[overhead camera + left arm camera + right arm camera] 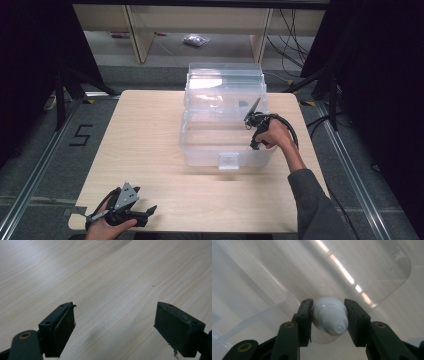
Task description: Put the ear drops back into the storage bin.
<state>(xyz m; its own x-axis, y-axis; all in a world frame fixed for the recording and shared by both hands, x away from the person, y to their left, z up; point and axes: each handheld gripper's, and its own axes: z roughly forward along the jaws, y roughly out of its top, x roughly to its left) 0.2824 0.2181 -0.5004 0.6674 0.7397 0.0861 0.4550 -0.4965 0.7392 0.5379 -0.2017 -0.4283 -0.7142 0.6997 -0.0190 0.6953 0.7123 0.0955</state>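
A clear plastic box (200, 150) stands on the wooden table (145, 135) with its lid (225, 82) tipped up at the back. My right gripper (249, 120) reaches over the box's right wall. In the right gripper view it (329, 304) is shut on a white capped tube (331, 316), cap end toward the camera, above the box's clear floor (262, 290). My left gripper (149, 215) rests near the table's front left corner. Its jaws stand wide apart with nothing between them (115, 322), just above bare wood (112, 277).
The box has a latch tab (229, 161) on its front wall. Beyond the table are wooden shelf legs (140, 35), a small bag (196, 40) on the floor and cables (292, 35). Black stands (62, 90) flank the table.
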